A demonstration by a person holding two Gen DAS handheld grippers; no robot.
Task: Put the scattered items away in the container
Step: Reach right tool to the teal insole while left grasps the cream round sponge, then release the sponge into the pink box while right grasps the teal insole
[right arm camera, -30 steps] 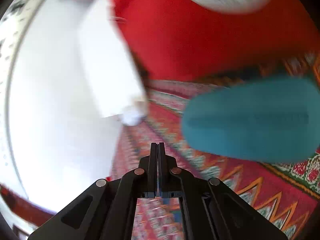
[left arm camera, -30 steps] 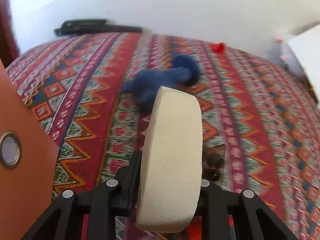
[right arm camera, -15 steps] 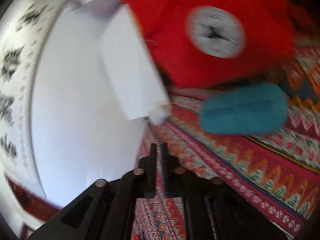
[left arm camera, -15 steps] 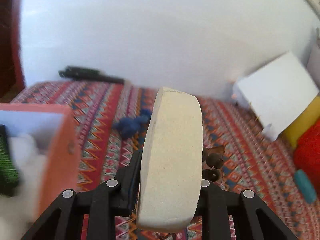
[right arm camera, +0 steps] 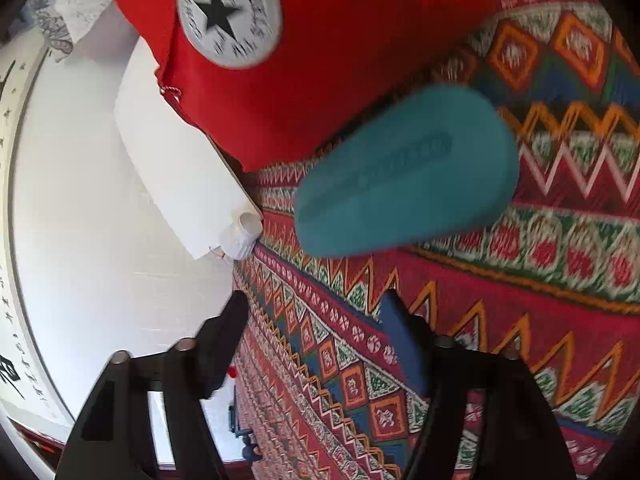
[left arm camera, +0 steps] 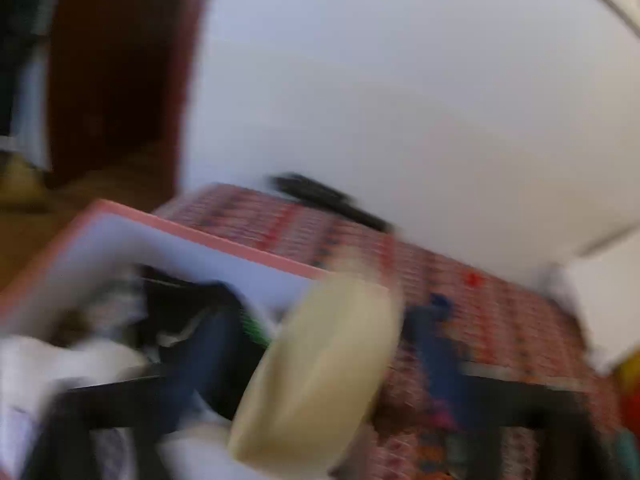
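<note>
The left wrist view is blurred. My left gripper (left arm camera: pixel 320 380) is shut on a cream roll of tape (left arm camera: pixel 320 372) and holds it beside the pink-rimmed container (left arm camera: pixel 224 246), which has dark and white items inside. A blue cloth item (left arm camera: pixel 436 328) lies on the patterned bedspread behind the roll. In the right wrist view my right gripper (right arm camera: pixel 316 320) is open and empty, just in front of a teal oval case (right arm camera: pixel 408 176) lying on the bedspread.
A red Converse bag (right arm camera: pixel 312 48) and a white box (right arm camera: pixel 180 160) lie behind the teal case. A black object (left arm camera: pixel 324 200) rests at the far edge of the bed by the white wall. A small red item (left arm camera: pixel 472 279) lies on the bedspread.
My left gripper has swung left with the tape roll, towards the container's open top. My right gripper has opened wide and moved closer to the teal case.
</note>
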